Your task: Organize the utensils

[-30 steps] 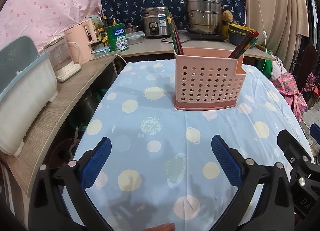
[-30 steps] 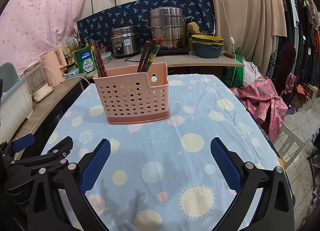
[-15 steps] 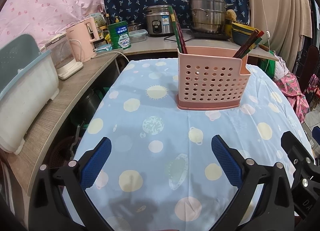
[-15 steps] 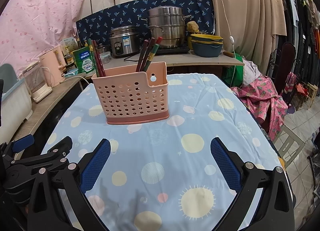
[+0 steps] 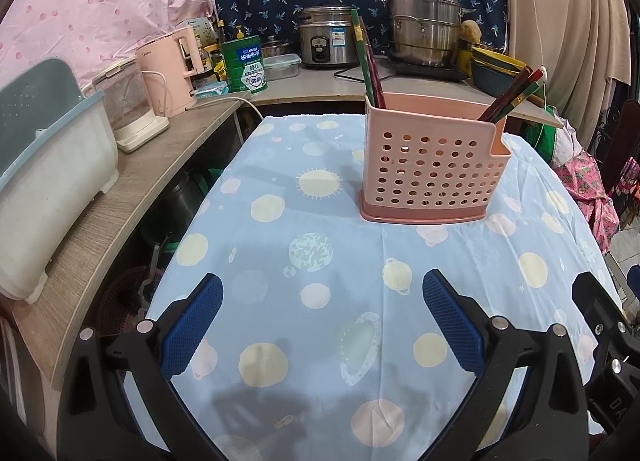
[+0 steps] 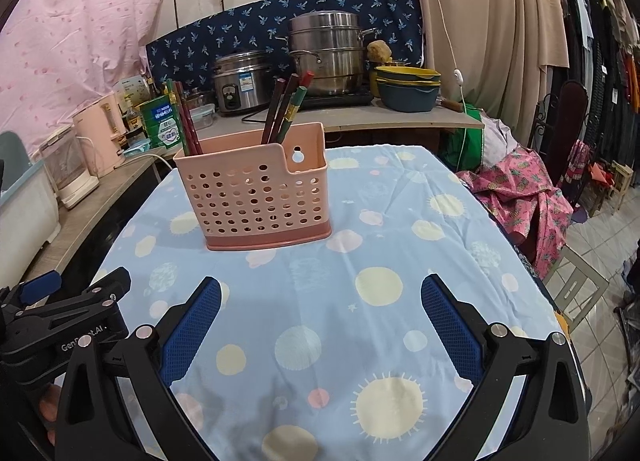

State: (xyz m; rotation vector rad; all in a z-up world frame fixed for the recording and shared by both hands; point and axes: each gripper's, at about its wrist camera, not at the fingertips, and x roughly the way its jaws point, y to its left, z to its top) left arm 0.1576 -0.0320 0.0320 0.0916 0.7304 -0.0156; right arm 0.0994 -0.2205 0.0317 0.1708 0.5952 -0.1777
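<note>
A pink perforated utensil holder stands upright on the blue dotted tablecloth. Chopsticks lean in it: a green and a dark red pair at its left end, several red, brown and green ones at its right end. My left gripper hovers open over the cloth in front of the holder, nothing between its blue pads. My right gripper is open too, empty, to the holder's front right. The left gripper's body shows at the lower left of the right wrist view.
A wooden counter runs along the left with a dish rack, a kettle and a pink appliance. At the back stand a rice cooker, steel steamer pots and bowls. Clothes and pink fabric lie right of the table.
Both views have shifted slightly: the holder sits a little further right and lower in the left wrist view. Both grippers stay open and empty.
</note>
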